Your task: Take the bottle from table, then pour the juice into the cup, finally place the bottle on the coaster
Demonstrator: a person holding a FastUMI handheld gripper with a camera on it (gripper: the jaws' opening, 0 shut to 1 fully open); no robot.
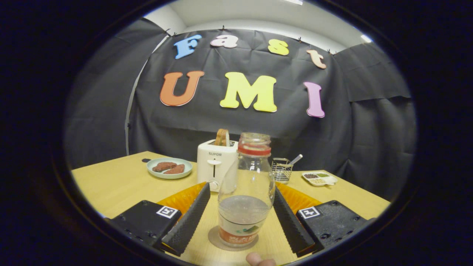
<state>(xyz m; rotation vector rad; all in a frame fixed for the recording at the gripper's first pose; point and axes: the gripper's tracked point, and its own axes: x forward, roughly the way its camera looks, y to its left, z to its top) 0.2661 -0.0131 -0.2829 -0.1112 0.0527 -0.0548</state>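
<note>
While bottle sits on coaster: placing step, looks near done.
bottle (246,192): upright on coaster (214,236), between fingers.
hand-held gripper (242,207): released, neither finger touching.
tip: retreat toward 6 o'clock, straight, no clipping.
toaster (215,162): 11 o'clock, beyond bottle.

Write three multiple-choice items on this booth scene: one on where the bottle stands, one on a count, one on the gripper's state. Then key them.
1. The bottle stands:
A. on the round coaster between the fingers
B. on the plate
C. atop the toaster

2. Brown pieces on the plate:
A. none
B. two
C. five

3. The gripper is:
A. shut on the bottle
B. open around the bottle
C. shut on the toaster

Key: 1 A, the coaster's edge shows under its base; 2 B, two pieces lie side by side; 3 B, gaps show on both sides.
</note>
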